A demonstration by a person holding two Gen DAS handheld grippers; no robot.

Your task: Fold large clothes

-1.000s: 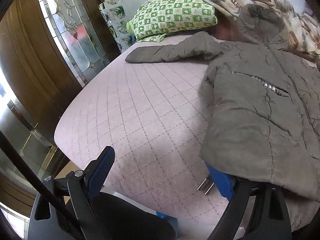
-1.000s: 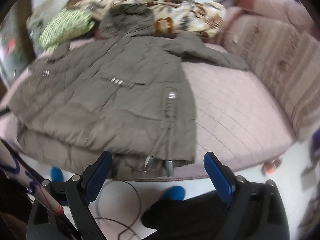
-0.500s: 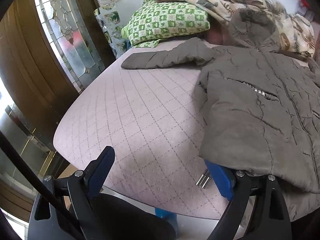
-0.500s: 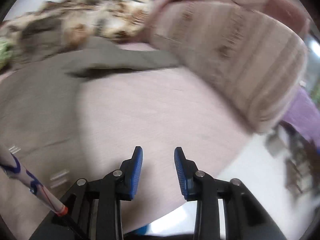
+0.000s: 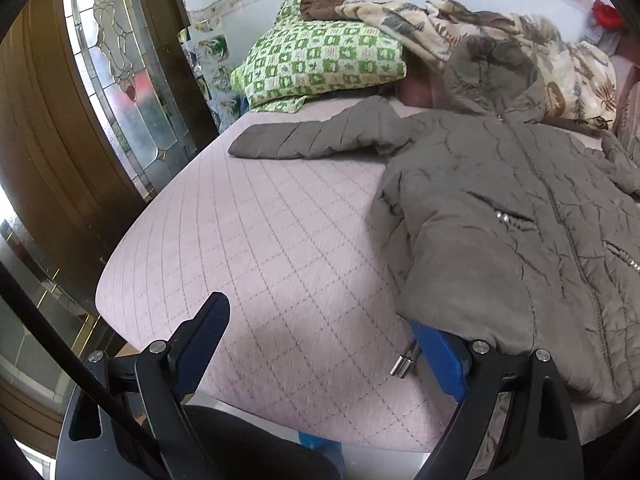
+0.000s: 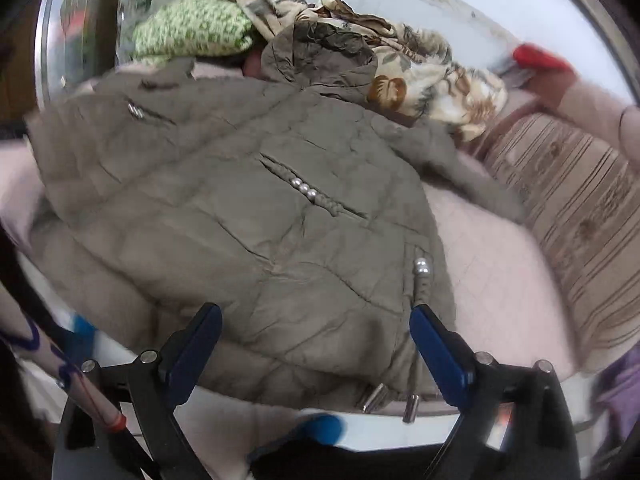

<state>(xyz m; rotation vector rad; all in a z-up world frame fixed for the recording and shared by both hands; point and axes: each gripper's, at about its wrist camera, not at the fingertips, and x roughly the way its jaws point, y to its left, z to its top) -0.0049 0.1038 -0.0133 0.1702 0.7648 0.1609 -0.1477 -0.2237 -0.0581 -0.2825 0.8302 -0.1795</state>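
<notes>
Spread flat on the pink quilted bed: a grey padded coat, hood toward the pillow and patterned blanket far ahead. Left tool wide open at the coat's hem corner, right finger partly tucked under the fabric, left finger over bare bed; contact hard to judge. Right tool also spread wide, low over the near hem, nothing gripped. Drawstring toggles dangling just ahead. Right view blurred; far sleeve indistinct.
</notes>
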